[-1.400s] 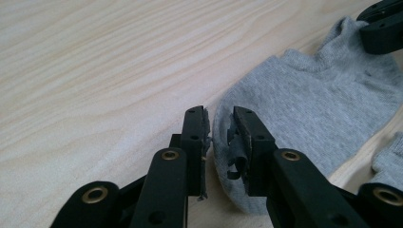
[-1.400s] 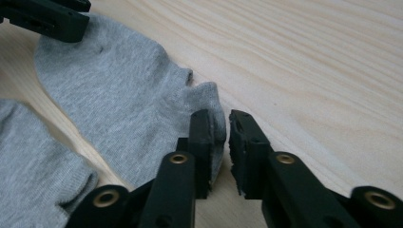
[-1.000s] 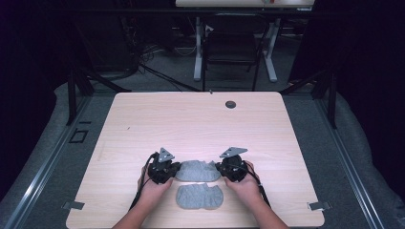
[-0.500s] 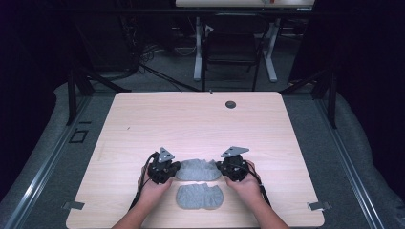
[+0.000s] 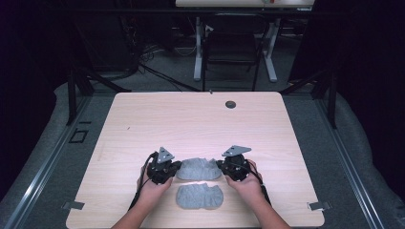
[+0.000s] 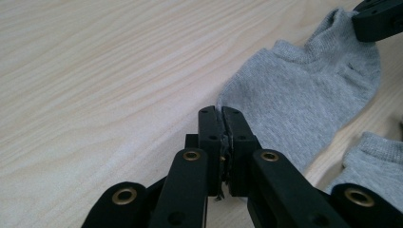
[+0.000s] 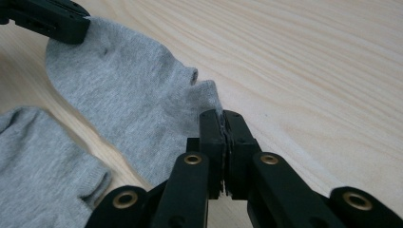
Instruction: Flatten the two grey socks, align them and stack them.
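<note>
Two grey ankle socks lie near the table's front edge. The far sock is stretched flat between both grippers. My left gripper is shut on its left end, with the cloth pinched at the tips of the left gripper. My right gripper is shut on the other end, at the cuff; in its own view the right gripper nips the sock by that edge. The near sock lies loose just below, touched by neither gripper.
The light wooden table has a small round grommet hole near its far edge. Behind the table stand a dark chair and white desk legs. Both hands rest on the table beside the socks.
</note>
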